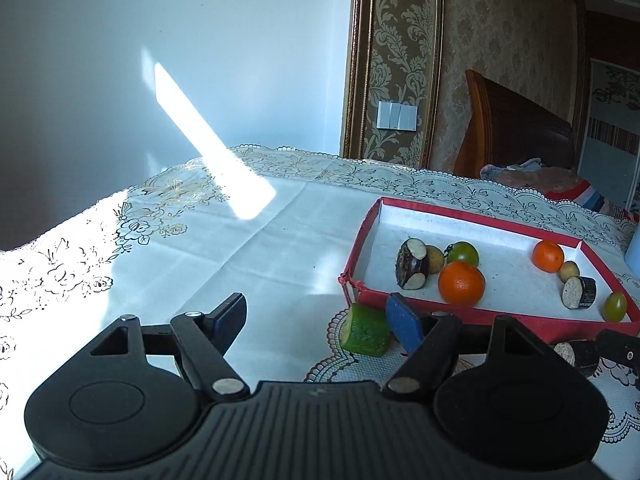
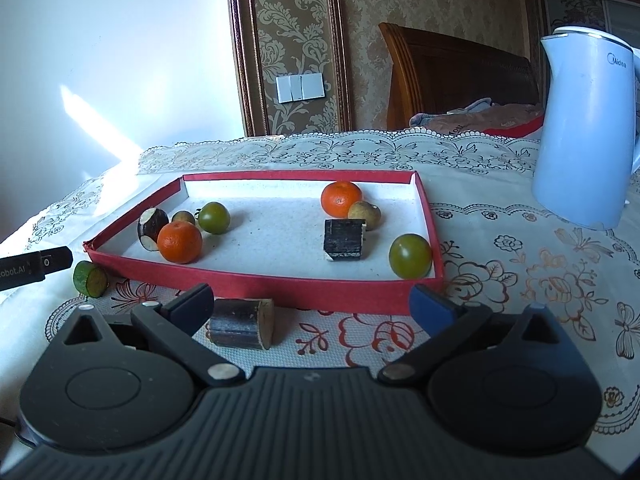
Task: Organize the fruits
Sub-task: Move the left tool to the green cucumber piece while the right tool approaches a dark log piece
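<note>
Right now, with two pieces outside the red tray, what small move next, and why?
Probably slide the left gripper right until its open jaws straddle the green cucumber chunk. The chunk lies on the cloth outside the red cardboard tray, beside the right-hand pad, not between the jaws.

red tray (image 2: pixel 256 280), orange tangerines (image 2: pixel 179 242), perhaps gold-flowered tablecloth (image 1: pixel 168 200)

Red-walled cardboard tray (image 2: pixel 256 280) sits on lace-patterned tablecloth (image 2: pixel 520 280). In tray: two round orange mandarins (image 2: pixel 179 242), left and back right. White plastic kettle (image 2: pixel 580 132) stands right of tray. Green cucumber chunk (image 2: pixel 90 278) and dark cut cane piece (image 2: pixel 240 323) lie before tray.
</note>
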